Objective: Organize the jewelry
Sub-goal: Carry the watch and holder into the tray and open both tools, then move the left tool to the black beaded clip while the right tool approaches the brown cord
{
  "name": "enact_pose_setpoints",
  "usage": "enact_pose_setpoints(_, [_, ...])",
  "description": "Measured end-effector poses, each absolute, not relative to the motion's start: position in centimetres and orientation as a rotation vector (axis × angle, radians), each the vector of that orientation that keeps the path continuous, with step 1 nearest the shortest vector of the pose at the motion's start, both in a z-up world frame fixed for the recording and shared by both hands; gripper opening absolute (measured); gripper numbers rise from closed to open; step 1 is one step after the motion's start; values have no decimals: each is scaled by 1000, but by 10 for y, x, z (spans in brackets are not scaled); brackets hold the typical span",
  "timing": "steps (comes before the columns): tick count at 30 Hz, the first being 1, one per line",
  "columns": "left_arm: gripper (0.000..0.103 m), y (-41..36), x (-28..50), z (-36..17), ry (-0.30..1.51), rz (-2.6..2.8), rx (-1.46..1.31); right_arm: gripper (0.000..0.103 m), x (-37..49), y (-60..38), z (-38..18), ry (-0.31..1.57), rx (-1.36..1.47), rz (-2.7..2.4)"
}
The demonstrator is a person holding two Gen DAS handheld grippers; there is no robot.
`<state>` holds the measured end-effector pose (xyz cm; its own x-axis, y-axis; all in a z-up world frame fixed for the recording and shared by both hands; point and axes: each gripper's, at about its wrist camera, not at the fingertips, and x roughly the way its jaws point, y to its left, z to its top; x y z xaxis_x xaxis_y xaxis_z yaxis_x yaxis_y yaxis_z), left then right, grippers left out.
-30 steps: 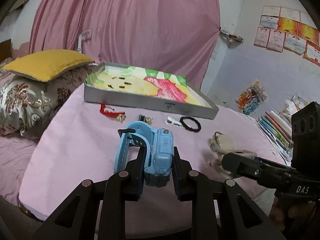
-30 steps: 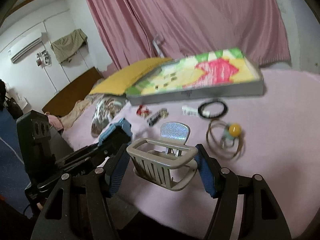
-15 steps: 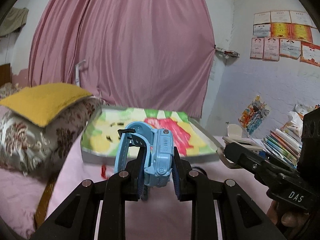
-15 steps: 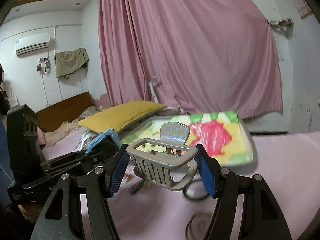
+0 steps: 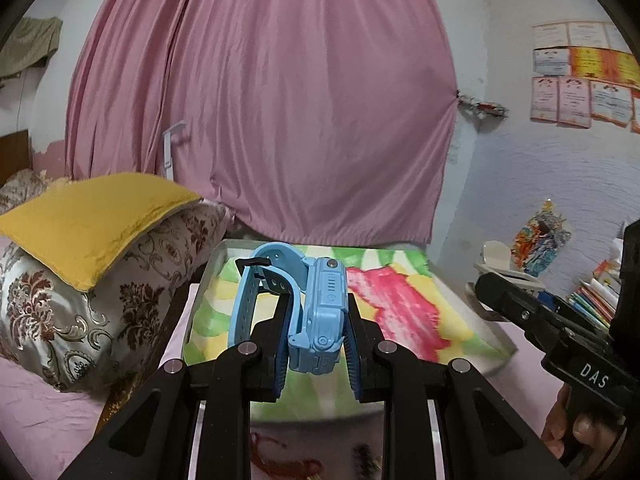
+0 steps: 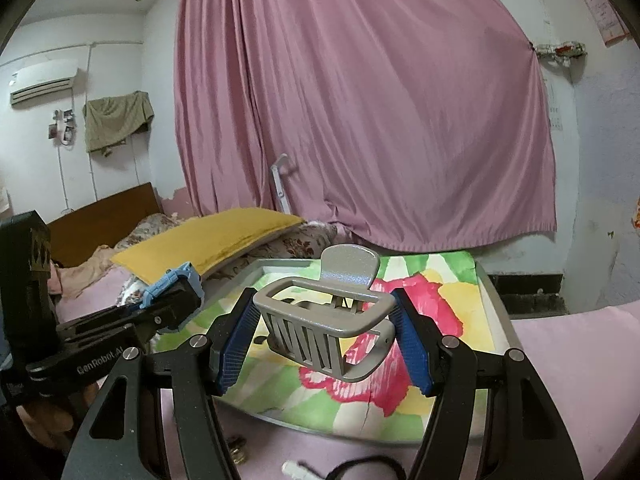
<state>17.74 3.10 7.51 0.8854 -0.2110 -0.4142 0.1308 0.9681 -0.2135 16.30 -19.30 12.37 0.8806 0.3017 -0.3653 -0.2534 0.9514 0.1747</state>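
My left gripper (image 5: 316,320) is shut on a light blue smartwatch (image 5: 318,312), held above the near edge of a grey tray (image 5: 200,296) with a bright flower-print lining. My right gripper (image 6: 324,328) is shut on a grey hair claw clip (image 6: 324,320), also over the tray (image 6: 496,312). The left gripper with the watch shows at the left of the right wrist view (image 6: 176,296). The right gripper shows at the right of the left wrist view (image 5: 496,284). A red cord bracelet (image 5: 280,460) and a black hair tie (image 6: 360,468) lie on the pink bed below the tray.
A yellow cushion (image 5: 88,216) on a floral pillow (image 5: 80,312) sits left of the tray. A pink curtain (image 5: 260,100) hangs behind. Books (image 5: 592,296) are stacked at the right. Small trinkets (image 6: 236,450) lie on the bedspread near the front.
Both grippers have lifted from the bedspread and moved forward toward the tray, each still holding its item. The tray now looks nearer and the loose jewelry has dropped to the bottom edge.
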Motion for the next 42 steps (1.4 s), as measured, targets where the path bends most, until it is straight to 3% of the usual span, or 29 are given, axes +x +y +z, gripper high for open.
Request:
enact_pose_setpoints(16, [22,18,242,31,795,-186,-151,61,221,-194,68,752,191,282])
enact_pose_setpoints(23, [24,19,248,18,853,-188,-153,61,233,-193,51,828,209,279])
enact_pose_setpoints(34, [43,23,231,24,815,-180,-167,65,214,-202,66,752,235,266])
enact_pose_setpoints(36, [59,25,223,29,775,-180,-186,72,204,-204,74,708,226,256])
enact_pose_setpoints(40, [66,31,203,40,694,-179,-226,81,182,-212,85,626,203,234])
enact_pose_setpoints(42, [77,33,190,46,652,-165,-225,94,171,-217,89,585,199,229])
